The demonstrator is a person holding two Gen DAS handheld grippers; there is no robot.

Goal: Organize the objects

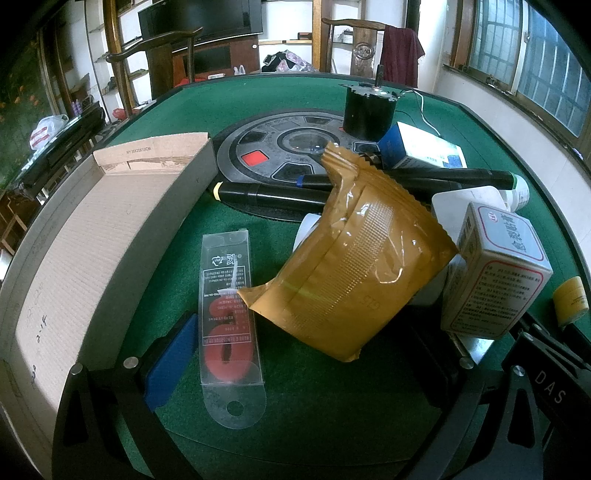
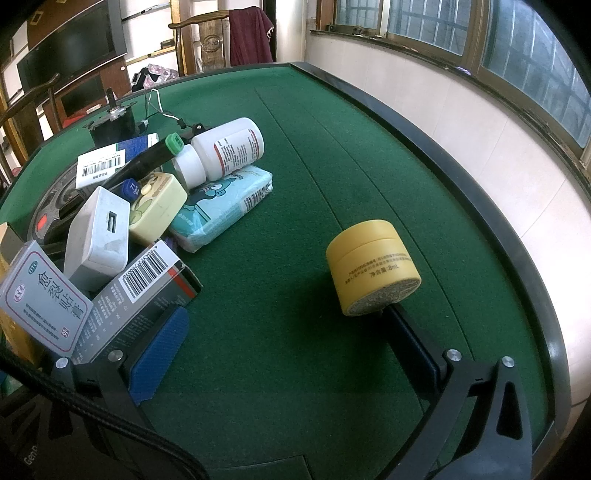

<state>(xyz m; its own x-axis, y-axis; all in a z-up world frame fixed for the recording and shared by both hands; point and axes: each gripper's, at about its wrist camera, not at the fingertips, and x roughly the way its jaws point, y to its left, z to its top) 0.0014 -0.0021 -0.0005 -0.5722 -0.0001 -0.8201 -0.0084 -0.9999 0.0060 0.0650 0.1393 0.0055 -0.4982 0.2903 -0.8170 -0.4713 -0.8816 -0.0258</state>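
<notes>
Pouch (image 1: 354,266) leans on the pile right of the box (image 1: 92,236); nudged, it could slide and topple cartons. Left tool (image 1: 295,354) gapes wide around it, gripping nothing. Right tool (image 2: 291,332) is wide open too, one finger touching the jar (image 2: 373,266), which may roll.

Daylight is admitted through the windows (image 2: 461,33) at upper right; straight lines are bent near frame edges.
</notes>
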